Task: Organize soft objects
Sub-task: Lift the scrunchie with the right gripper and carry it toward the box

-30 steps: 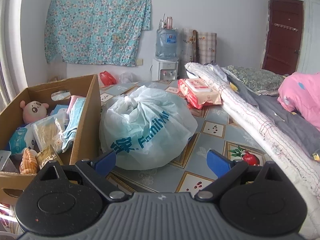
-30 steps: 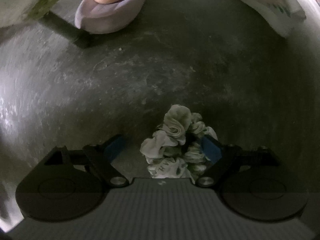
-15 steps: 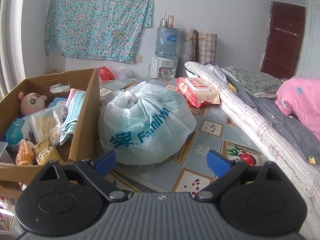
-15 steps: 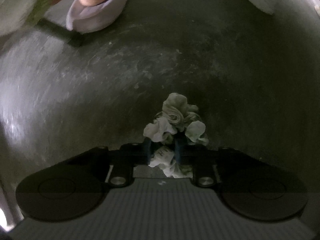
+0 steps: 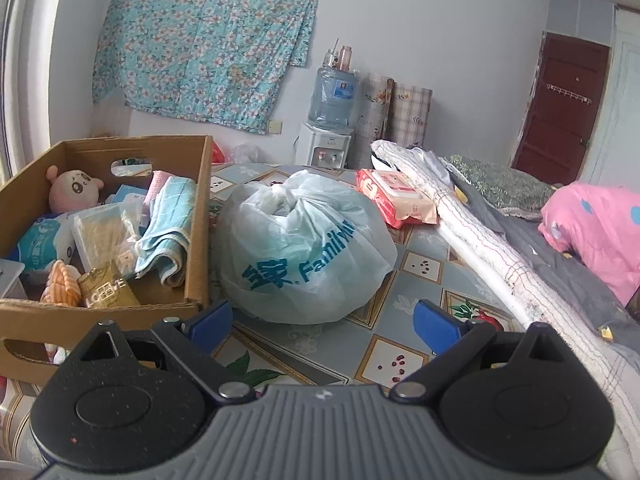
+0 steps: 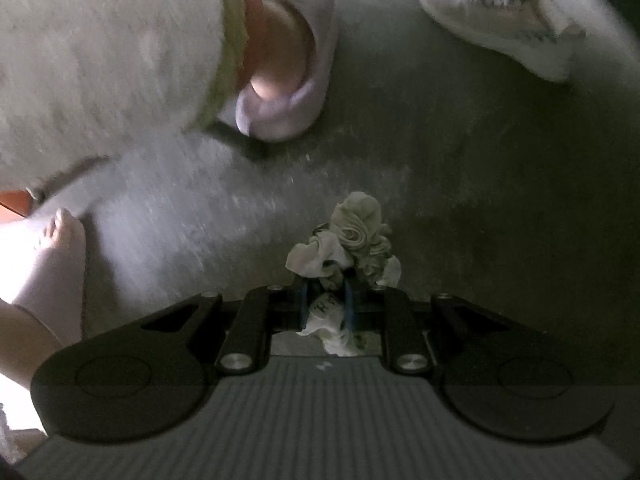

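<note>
In the right wrist view, a crumpled white fabric scrunchie (image 6: 352,236) hangs above the grey concrete floor (image 6: 460,184). My right gripper (image 6: 326,284) is shut on its lower part and points steeply down. In the left wrist view, my left gripper (image 5: 324,320) is open with nothing between its blue pads. It hovers over a patterned mat, just in front of a tied white plastic bag (image 5: 304,256). To its left is an open cardboard box (image 5: 198,216) holding a pink plush doll (image 5: 74,190), a blue towel (image 5: 168,224) and several packets.
A red wet-wipe pack (image 5: 396,196), a rolled quilt (image 5: 480,248) and a pink blanket (image 5: 600,232) lie to the right, with a water dispenser (image 5: 332,120) at the wall. On the floor are a person's foot in a lavender slipper (image 6: 288,92), another foot (image 6: 52,248) and white sneakers (image 6: 500,28).
My right gripper closed on the scrunchie and rose with it off the floor. The left gripper shifted a little, staying open, and the box now sits fuller in view.
</note>
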`<state>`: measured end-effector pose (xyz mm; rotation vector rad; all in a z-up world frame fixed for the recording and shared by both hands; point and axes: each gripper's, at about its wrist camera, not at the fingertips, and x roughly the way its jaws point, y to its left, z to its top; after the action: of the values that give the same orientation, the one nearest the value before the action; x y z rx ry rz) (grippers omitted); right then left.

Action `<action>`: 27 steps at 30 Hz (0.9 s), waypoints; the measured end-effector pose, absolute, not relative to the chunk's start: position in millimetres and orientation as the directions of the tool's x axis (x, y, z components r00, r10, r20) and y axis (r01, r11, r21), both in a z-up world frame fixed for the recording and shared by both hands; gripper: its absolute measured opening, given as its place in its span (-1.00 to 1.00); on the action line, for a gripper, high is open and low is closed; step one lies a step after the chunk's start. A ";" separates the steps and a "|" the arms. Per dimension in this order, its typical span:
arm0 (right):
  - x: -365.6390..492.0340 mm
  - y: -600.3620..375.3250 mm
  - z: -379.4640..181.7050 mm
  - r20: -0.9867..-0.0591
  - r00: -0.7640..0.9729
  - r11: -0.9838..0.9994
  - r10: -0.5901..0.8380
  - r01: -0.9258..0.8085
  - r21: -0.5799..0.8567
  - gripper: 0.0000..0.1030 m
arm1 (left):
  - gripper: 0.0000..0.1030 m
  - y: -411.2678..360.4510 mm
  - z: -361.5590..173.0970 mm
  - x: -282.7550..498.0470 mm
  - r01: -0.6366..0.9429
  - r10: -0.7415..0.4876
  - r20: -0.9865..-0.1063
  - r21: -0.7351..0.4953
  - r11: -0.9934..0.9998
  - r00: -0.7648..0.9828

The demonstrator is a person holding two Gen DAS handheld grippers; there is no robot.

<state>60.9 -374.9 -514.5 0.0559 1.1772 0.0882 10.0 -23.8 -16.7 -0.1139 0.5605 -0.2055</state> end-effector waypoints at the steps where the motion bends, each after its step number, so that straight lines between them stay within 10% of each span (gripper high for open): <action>1: 61.2 -374.1 -509.0 -0.913 0.395 0.994 0.106 -0.046 0.096 -0.71 | 0.91 -22.1 -17.0 9.7 0.161 -0.225 -0.514 -0.167 0.973 0.828; 27: -11.8 -338.3 -345.4 -0.677 0.733 0.953 0.058 -0.244 -0.182 -0.71 | 0.90 -15.6 -18.7 -1.5 0.205 -0.284 -0.479 -0.213 0.955 0.831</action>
<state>-11.8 -338.3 -345.4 -0.2677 0.7309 0.1685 -1.5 -15.6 -18.7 -0.1551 0.5307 -0.2604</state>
